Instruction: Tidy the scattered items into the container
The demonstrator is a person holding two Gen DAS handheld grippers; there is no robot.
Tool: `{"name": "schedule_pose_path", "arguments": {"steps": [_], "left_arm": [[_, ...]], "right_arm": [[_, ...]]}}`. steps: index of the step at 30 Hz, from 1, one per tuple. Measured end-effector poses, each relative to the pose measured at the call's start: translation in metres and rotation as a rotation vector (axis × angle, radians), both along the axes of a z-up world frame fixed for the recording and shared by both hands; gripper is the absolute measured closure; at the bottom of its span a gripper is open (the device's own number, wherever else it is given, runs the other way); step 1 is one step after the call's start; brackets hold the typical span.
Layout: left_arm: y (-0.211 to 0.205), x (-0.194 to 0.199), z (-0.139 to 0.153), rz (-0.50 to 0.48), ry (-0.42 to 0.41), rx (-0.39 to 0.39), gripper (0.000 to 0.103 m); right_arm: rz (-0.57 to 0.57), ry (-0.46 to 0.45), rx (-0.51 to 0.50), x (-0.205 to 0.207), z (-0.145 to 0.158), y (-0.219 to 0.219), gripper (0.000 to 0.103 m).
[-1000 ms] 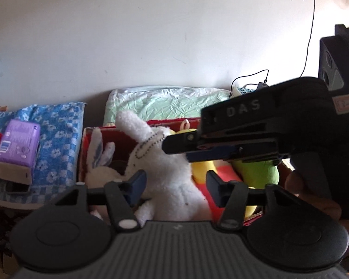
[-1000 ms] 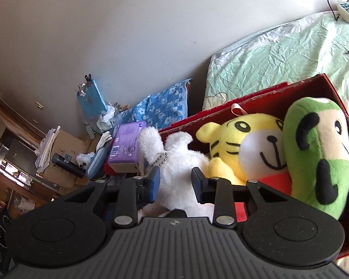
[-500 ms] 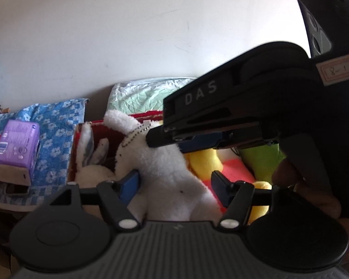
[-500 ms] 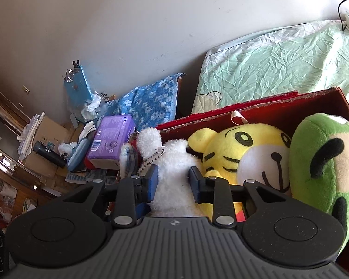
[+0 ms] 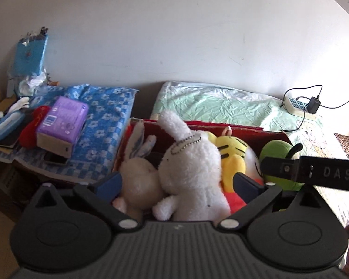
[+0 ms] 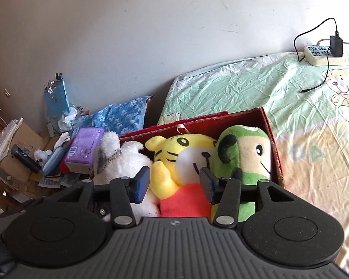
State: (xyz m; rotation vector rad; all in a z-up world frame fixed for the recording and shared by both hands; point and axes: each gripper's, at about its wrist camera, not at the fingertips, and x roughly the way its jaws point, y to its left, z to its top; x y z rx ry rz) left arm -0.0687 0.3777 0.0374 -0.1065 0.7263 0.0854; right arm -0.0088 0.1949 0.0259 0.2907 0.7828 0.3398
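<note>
The red box on the near edge of the bed is packed very full, and I think this is the main danger: the white rabbit stands high above the rim, its ear rising past the far wall, and a small push from either tool could tip it out over the left side, toward the blue flowered cloth and the purple packet. The cream rabbit at the left end leans against it, so if one goes the other may follow. The two tools are also close together above the box, and they could knock each other. The left gripper is spread wide, its blue pads on either side of both rabbits; I cannot tell if they touch the fur, and it holds nothing. The right gripper is open about halfway and empty, in front of the yellow tiger, with the green plush just to the right. All four toys lie inside the box
</note>
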Motion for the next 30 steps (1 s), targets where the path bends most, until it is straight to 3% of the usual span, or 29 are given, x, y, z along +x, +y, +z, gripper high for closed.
{"name": "schedule_pose_path", "arguments": {"steps": [2, 5, 11, 19, 27, 30], "left_arm": [[-0.008, -0.002, 0.002, 0.031, 0.013, 0.032, 0.002], [-0.018, -0.005, 0.004, 0.067, 0.036, 0.028, 0.001], [-0.043, -0.015, 0.009, 0.160, 0.062, 0.050, 0.000], [-0.071, -0.027, 0.015, 0.259, 0.082, 0.109, 0.000], [-0.085, -0.041, 0.007, 0.289, 0.142, 0.071, 0.000], [-0.092, -0.046, 0.000, 0.311, 0.173, 0.096, 0.000]], "right_arm": [[-0.013, -0.009, -0.021, -0.005, 0.001, -0.008, 0.042], [-0.037, -0.039, -0.042, -0.013, 0.005, -0.023, 0.041], [-0.067, -0.094, -0.145, -0.027, 0.011, -0.051, 0.024], [-0.089, -0.042, -0.192, -0.040, 0.001, -0.076, 0.015], [-0.028, -0.024, -0.204, -0.064, -0.008, -0.084, 0.012], [-0.014, -0.017, -0.211, -0.069, -0.013, -0.086, 0.011]]}}
